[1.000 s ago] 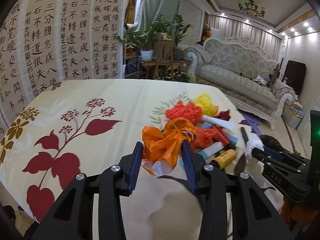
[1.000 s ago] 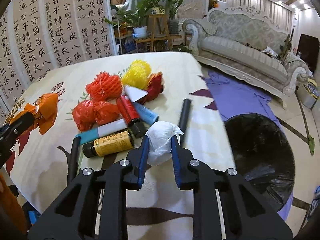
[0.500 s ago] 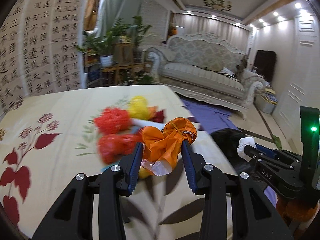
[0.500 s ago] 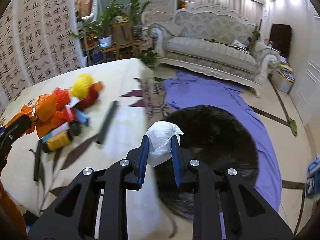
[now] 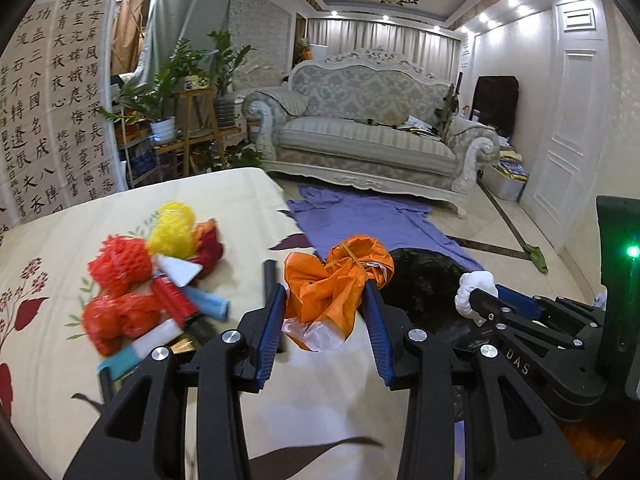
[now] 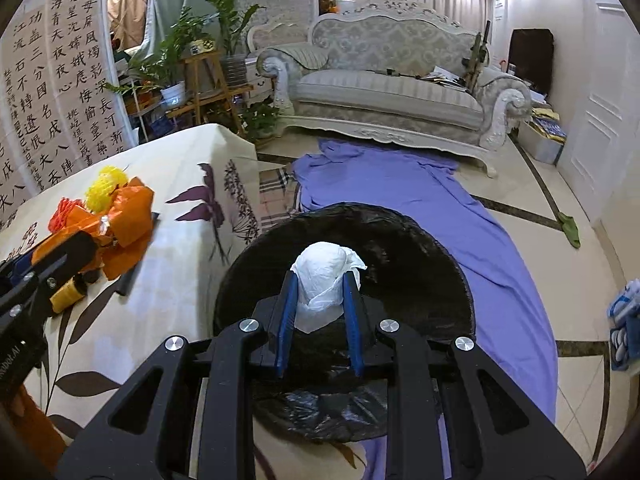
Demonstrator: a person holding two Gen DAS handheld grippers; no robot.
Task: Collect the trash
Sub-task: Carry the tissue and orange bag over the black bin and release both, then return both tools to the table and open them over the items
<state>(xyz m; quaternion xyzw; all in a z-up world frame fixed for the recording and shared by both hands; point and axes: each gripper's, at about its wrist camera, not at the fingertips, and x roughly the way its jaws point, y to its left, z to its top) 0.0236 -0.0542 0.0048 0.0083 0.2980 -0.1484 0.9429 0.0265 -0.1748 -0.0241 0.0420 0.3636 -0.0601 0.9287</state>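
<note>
1. Right gripper (image 6: pixel 319 300): clamped on a crumpled white tissue wad (image 6: pixel 326 285). Swung within the last second from above the tabletop litter to directly over the black-lined trash bin (image 6: pixel 420 248). Wad held above the opening, not yet let go; release judged the next step.

2. Left gripper (image 5: pixel 325 312): clamped on a crumpled orange plastic bag (image 5: pixel 336 280), clear film hanging from its underside. Carried rightward off the middle of the table toward the table edge, bin rim now showing just beyond the bag. Bag held in the air, short of the opening; a little more travel judged necessary before dropping.

3. Trash bin, seen from the left wrist (image 5: pixel 424 284): on the floor just beside the table, partly over the purple cloth (image 6: pixel 460 200). Contents too dark to make out.

4. Floral tablecloth (image 6: pixel 188 280): remaining litter left of the left gripper, blurred by motion. Red foam nets (image 5: pixel 120 264), yellow foam net (image 5: pixel 173 230), red tube (image 5: pixel 176 300), blue tube (image 5: pixel 210 306), white triangular scrap (image 5: pixel 180 272), black stick (image 5: pixel 270 276), small yellow-labelled bottle (image 6: pixel 68 296). All untouched; several more trips judged outstanding.

5. Background: ornate grey sofa (image 6: pixel 388 92) beyond the purple cloth, potted plants (image 6: pixel 176 76) on a wooden stand, calligraphy screen (image 6: pixel 56 92) at far left.
</note>
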